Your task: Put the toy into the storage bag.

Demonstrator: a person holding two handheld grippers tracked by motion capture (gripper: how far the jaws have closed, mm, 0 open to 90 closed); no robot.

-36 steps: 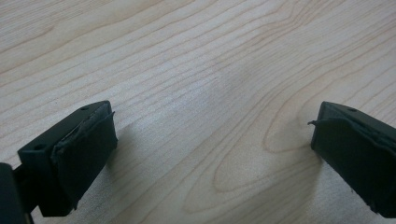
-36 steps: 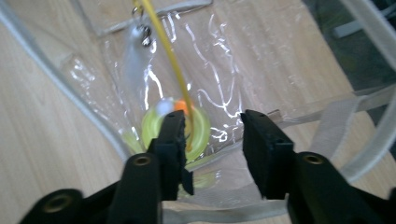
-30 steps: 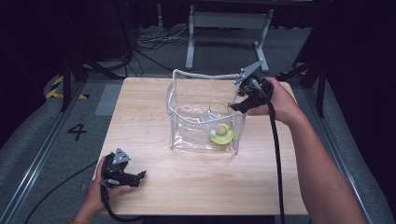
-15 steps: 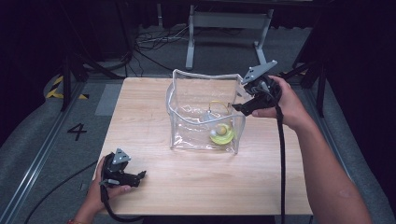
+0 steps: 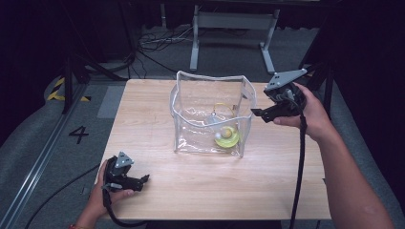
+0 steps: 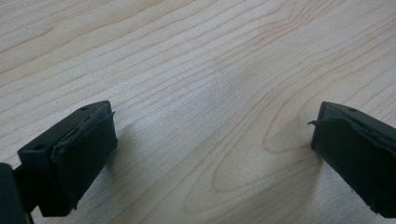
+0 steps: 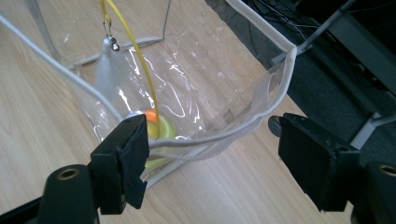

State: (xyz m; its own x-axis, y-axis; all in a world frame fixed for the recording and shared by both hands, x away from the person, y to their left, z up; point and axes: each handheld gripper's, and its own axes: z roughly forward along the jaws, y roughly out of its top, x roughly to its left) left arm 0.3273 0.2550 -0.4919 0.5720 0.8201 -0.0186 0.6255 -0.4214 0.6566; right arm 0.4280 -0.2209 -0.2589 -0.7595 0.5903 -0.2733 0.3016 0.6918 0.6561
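Clear bag (image 5: 210, 114) upright mid-surface (image 5: 143, 109), yellow toy (image 5: 228, 137) inside. Right tongs (image 5: 257, 114) just opened, now wide, nothing gripped, withdrawn from bag rim to its right side: release judged complete. Left tongs (image 5: 143, 180) wide, empty, resting low near front edge.

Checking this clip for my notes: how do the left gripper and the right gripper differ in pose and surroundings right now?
The left gripper rests low on the table near its front edge, with bare wood ahead; the right gripper is raised beside the clear bag. The left gripper is far from the bag, while the right gripper's jaws, which have just been opening, stand at the bag's rim without pinching it. Both are open and hand-held.
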